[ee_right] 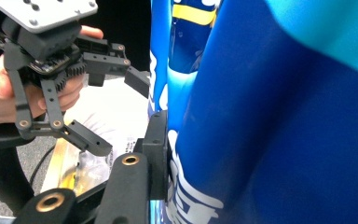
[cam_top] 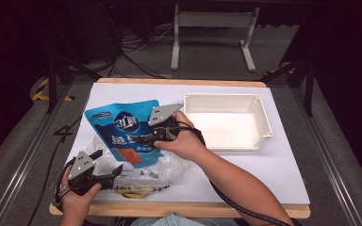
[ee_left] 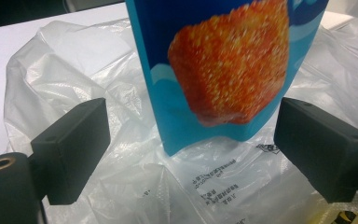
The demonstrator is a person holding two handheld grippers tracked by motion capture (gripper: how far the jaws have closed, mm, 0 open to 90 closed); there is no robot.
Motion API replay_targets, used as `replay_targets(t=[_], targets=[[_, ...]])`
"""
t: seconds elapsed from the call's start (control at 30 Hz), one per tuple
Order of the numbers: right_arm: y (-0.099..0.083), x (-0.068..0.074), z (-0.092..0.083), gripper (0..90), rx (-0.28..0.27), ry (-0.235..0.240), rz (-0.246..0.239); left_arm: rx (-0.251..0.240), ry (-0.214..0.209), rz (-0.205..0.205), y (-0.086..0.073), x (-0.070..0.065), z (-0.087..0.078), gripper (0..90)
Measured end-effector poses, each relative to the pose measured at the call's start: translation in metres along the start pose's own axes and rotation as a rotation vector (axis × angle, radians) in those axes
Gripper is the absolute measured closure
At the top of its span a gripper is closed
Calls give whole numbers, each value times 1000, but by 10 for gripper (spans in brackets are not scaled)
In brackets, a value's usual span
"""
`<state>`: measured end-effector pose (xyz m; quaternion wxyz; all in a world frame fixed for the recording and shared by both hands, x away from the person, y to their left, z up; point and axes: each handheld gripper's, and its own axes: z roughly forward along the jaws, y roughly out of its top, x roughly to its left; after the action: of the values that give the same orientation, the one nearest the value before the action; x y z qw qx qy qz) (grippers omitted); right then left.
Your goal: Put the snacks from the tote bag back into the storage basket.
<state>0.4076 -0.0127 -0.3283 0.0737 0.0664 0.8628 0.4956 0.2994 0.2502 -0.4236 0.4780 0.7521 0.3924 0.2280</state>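
A blue snack bag (cam_top: pixel 118 123) with an orange food picture stands tilted above a crumpled clear plastic bag (cam_top: pixel 168 165) on the white table cover. My right gripper (cam_top: pixel 147 138) is shut on the blue bag's edge; in the right gripper view one black pad (ee_right: pixel 158 140) presses flat on the blue bag (ee_right: pixel 270 140), and the bag hides the other jaw. My left gripper (cam_top: pixel 108 163) stands open near the front left, its jaws wide apart. In the left gripper view the blue bag (ee_left: pixel 214 70) hangs ahead of my left gripper (ee_left: pixel 196 149), over the clear plastic bag (ee_left: pixel 74 65).
An empty white plastic bin (cam_top: pixel 260 123) sits at the right of the table cover (cam_top: pixel 283 174). Small dark and yellow items lie inside the clear bag near the front edge (cam_top: pixel 136 188). The left gripper (ee_right: pixel 121 114) appears open in the right gripper view.
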Motion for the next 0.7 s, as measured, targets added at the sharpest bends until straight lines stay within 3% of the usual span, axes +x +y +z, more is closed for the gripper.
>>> replay_targets(t=[0.7], targets=[[39,2,-38,638,-36,-16,-16,2,-1,-4,0,0,1,113]])
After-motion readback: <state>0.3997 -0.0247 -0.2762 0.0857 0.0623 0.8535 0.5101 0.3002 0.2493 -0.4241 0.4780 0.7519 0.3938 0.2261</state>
